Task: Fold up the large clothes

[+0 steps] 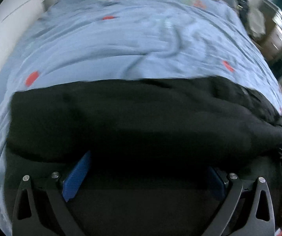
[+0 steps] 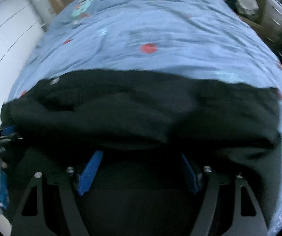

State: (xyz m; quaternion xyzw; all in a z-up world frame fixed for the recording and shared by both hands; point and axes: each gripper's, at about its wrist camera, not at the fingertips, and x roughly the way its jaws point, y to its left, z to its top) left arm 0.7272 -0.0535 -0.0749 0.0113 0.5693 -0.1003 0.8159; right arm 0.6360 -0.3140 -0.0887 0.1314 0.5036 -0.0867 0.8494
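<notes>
Two hand-held grippers, left hand-held gripper (image 1: 142, 175) and right hand-held gripper (image 2: 139, 174), hover jaws apart, gripping nothing, at the near edge of the black garment (image 1: 133, 118). It lies on the bed (image 1: 121, 45). Next move: pinch that edge, fold away.
</notes>
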